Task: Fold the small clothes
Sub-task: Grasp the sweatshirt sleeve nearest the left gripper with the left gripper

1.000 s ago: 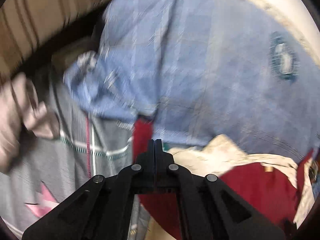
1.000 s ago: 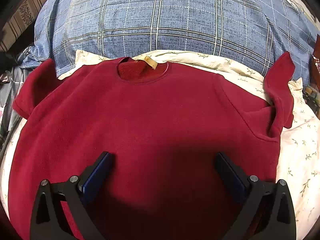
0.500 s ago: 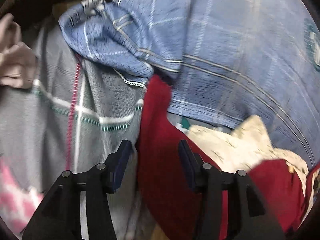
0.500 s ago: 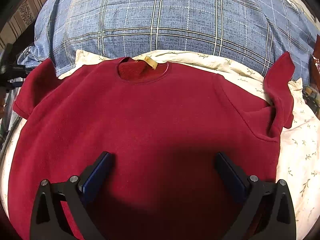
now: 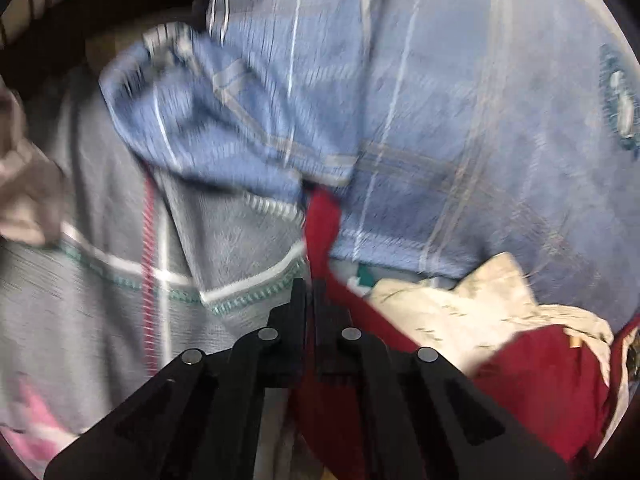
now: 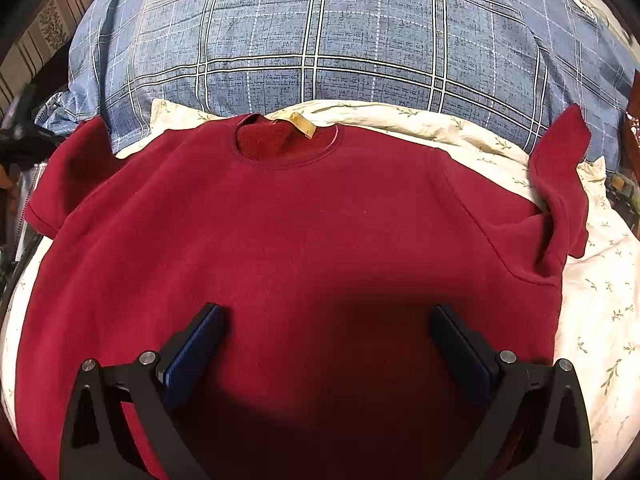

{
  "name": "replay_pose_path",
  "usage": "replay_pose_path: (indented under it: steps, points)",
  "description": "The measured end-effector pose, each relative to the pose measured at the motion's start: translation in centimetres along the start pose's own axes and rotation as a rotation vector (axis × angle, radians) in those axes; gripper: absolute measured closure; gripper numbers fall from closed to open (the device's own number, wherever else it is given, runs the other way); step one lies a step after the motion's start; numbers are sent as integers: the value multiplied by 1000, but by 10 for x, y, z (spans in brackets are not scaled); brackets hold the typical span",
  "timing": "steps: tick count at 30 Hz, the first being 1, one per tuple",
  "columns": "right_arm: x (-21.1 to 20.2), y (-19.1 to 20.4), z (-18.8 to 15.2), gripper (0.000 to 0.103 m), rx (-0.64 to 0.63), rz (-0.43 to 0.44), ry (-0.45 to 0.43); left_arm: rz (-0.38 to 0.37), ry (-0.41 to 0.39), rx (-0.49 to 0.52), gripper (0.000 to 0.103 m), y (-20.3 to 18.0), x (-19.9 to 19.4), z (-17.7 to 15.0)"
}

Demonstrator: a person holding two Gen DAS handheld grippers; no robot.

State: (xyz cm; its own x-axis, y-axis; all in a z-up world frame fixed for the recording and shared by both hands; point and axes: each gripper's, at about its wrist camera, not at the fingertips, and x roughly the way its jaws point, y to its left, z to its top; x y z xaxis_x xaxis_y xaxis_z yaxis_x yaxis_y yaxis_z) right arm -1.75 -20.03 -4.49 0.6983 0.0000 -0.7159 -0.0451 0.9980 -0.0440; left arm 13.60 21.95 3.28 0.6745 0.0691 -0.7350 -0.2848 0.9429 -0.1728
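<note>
The left gripper (image 5: 310, 292) is being shown with its jaws pressed together on the left sleeve (image 5: 322, 224) of the red sweatshirt (image 6: 304, 232), a narrow strip of red fabric being pinched at the tips; this view is being blurred by motion, so the depth of the bite cannot be told. The right gripper (image 6: 326, 320) is being held with its jaws spread wide and nothing between them, poised above the lower body of the garment; contact with the cloth cannot be confirmed. The sweatshirt is being displayed face up and spread flat on a cream floral sheet (image 6: 600, 280), its collar toward a blue plaid quilt (image 6: 320, 32), its right sleeve (image 6: 560, 184) lying crumpled upward. A grey checked blanket (image 5: 120, 280) is being seen beside the pinched sleeve. The task is being judged as barely begun: spreading is done, no fold is yet made, and both sleeves and the body are being left to fold.
</note>
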Motion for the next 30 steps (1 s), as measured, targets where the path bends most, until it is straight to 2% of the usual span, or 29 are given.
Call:
replay_pose_path:
  steps: [4,7,9,11,12,15,19,22,26,30]
  points:
    - [0,0,0,0,0,0,0,-20,-42,37,103,-2,-36,17]
    - [0,0,0,0,1,2,0,-64,-16,30,102,-8,-43,12]
    - [0,-1,0,0,2,3,0,-101,14,16,96,-6,-37,5]
    - [0,-1,0,0,2,3,0,-95,60,-8,75,-10,-19,-10]
    - [0,-1,0,0,2,3,0,-87,83,-28,71,-9,-11,-19]
    - [0,-1,0,0,1,2,0,-57,157,-96,71,6,17,-42]
    - [0,-1,0,0,1,2,0,3,144,-168,71,32,31,-43]
    - [0,-1,0,0,-1,0,1,-16,149,-197,71,45,37,-38]
    - [0,0,0,0,-1,-1,0,-73,167,-209,71,43,48,-35]
    - [0,0,0,0,-1,-1,0,-78,170,-207,71,35,60,-33]
